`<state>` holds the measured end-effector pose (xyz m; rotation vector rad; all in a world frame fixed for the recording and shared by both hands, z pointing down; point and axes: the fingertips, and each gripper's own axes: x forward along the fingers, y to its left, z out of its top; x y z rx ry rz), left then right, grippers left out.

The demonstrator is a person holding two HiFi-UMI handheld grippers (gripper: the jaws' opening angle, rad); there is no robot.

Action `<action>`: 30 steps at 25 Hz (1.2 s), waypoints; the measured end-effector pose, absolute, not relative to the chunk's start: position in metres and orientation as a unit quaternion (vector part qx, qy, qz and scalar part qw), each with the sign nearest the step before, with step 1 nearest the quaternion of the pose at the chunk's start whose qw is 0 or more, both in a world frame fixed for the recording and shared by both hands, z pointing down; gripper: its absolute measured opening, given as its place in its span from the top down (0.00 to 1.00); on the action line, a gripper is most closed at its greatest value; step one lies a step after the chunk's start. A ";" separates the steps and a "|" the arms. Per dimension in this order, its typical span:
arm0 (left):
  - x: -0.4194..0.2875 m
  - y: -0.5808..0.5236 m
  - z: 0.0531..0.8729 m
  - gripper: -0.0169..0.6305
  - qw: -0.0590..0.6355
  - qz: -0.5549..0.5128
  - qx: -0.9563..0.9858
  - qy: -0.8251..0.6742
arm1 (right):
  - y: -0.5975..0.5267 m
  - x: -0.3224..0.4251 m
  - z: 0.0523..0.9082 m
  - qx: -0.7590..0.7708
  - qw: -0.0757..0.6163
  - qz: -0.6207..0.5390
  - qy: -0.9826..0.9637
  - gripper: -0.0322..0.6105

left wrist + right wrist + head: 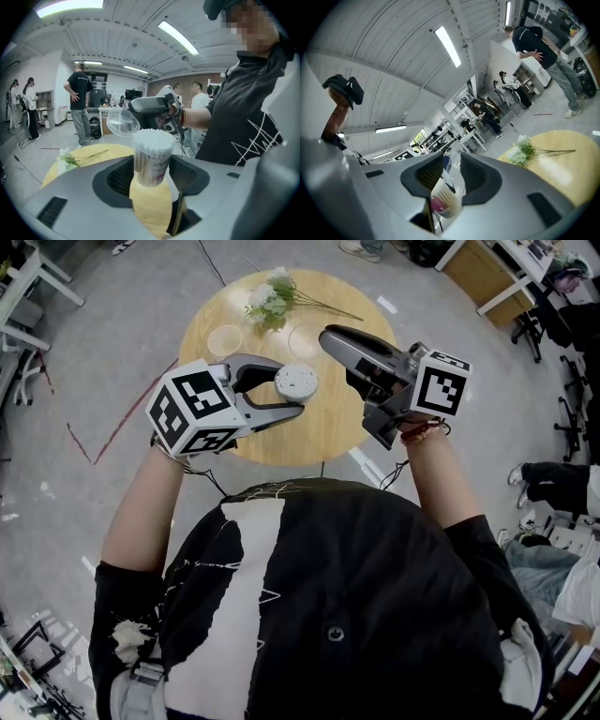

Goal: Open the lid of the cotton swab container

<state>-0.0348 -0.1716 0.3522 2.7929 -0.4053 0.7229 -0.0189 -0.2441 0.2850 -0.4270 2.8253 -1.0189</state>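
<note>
The cotton swab container [296, 382] is a clear tub packed with white-tipped swabs and has no lid on it. My left gripper [292, 386] is shut on its sides and holds it upright above the round wooden table [281, 442]. In the left gripper view the tub [151, 157] stands between the jaws of the left gripper [151, 174]. The clear lid [123, 122] hangs apart from the tub, up and to the left, gripped by my right gripper [151, 105]. The right gripper [452, 183] is shut on the lid's thin edge [454, 176], with the tub [444, 202] just below.
A sprig of white flowers [272, 298] lies at the table's far edge, beside a pale round disc [225, 338]. A person in black [79, 101] stands beyond the table. Desks and chairs [539, 320] ring the floor at the right.
</note>
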 end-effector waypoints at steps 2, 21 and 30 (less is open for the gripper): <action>-0.035 -0.172 0.354 0.59 0.116 0.249 0.951 -0.143 | -0.243 -0.018 0.282 -0.140 0.059 -0.335 0.930 0.76; -0.061 -0.214 0.358 0.59 0.141 0.206 0.908 -0.338 | -0.273 0.032 0.289 -0.383 0.057 -0.211 0.898 0.94; -0.086 -0.228 0.353 0.59 0.144 0.162 0.875 -0.433 | -0.280 0.052 0.306 -0.473 0.014 -0.181 0.862 0.94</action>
